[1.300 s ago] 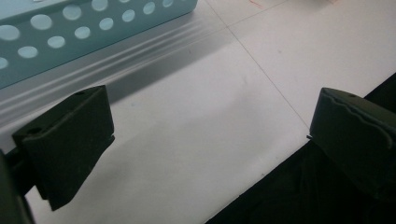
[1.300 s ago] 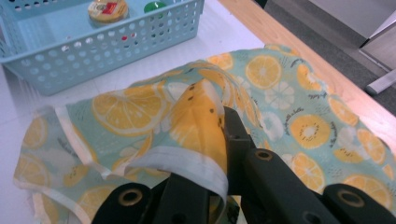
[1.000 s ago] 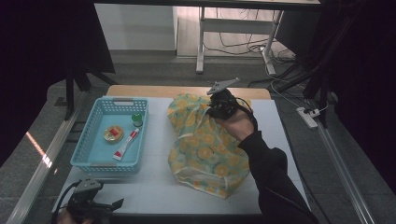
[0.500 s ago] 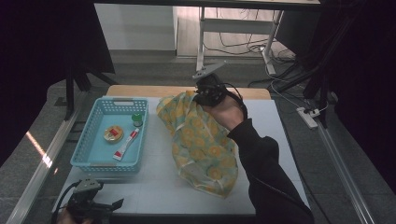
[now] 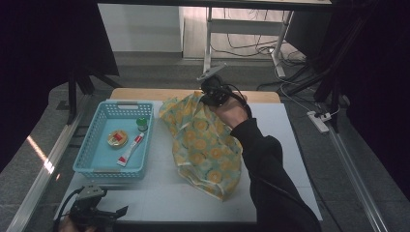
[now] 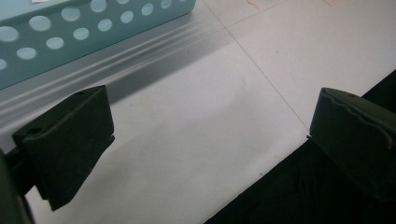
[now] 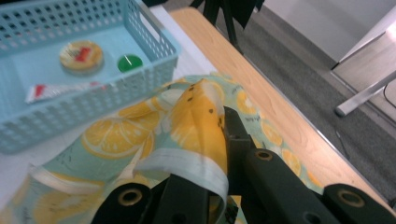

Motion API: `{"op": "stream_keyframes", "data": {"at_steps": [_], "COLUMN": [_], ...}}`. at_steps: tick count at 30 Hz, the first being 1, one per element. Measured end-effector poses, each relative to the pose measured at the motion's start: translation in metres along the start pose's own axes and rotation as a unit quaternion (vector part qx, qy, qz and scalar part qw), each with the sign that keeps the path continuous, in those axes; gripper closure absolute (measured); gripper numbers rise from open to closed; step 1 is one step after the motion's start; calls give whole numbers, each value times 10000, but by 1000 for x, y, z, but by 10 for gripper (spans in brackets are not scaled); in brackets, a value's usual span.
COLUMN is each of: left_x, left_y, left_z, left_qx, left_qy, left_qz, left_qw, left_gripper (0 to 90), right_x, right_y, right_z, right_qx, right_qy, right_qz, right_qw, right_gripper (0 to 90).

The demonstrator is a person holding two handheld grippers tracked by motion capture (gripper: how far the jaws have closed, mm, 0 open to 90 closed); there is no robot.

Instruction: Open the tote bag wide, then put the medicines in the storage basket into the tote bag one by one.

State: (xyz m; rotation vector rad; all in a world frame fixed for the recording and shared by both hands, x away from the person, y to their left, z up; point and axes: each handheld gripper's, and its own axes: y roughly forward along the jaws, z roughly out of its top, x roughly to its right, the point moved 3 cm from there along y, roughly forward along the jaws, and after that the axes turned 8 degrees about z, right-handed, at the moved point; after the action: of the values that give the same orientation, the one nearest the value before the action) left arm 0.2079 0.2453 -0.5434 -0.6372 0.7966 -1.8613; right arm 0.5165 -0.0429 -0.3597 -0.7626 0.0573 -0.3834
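Note:
A lemon-print cloth (image 5: 205,145) lies on the white table top, one edge lifted at the far side. My right gripper (image 5: 209,98) is shut on that raised edge; in the right gripper view the cloth (image 7: 196,121) is folded between the black jaws, with its white hem draped over them. My left gripper (image 5: 104,212) rests low at the table's near left corner, and its jaws stand wide apart with nothing between them over the white table top (image 6: 196,116).
A light blue basket (image 5: 96,162) stands left of the cloth, holding a round tin (image 5: 117,138), a small green-capped bottle (image 5: 141,123) and a tube (image 5: 130,149). A wooden strip (image 5: 145,94) runs along the table's far edge. Metal rails flank both sides.
My right gripper has pulled the cloth's far edge leftward and slightly up, dragging the cloth toward the basket. The left gripper has stayed put.

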Motion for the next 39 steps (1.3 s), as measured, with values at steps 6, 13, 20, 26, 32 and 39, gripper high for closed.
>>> {"op": "stream_keyframes", "data": {"at_steps": [6,13,20,26,32,39], "left_x": [0,1,0,0,0,1], "left_y": [0,0,0,0,-1,-6], "left_z": [0,0,0,0,0,4], "left_qx": [-11,-10,-21,-6,45,195], "left_qy": [8,13,3,-14,-18,9], "left_qz": [5,23,2,-8,-6,-53], "left_qw": [10000,10000,10000,10000,10000,9998], "left_gripper": [3,2,2,2,0,0], "right_x": [11,18,32,36,32,32], "right_y": [17,36,45,46,42,41], "right_z": [-19,-38,-54,-59,-55,-56], "right_qx": [-61,-47,-9,97,166,236], "right_qy": [-130,-31,268,448,358,435], "right_qz": [207,401,446,551,629,709], "right_qw": [9997,9992,9986,9974,9972,9963], "right_gripper": [898,898,898,898,898,898]}}
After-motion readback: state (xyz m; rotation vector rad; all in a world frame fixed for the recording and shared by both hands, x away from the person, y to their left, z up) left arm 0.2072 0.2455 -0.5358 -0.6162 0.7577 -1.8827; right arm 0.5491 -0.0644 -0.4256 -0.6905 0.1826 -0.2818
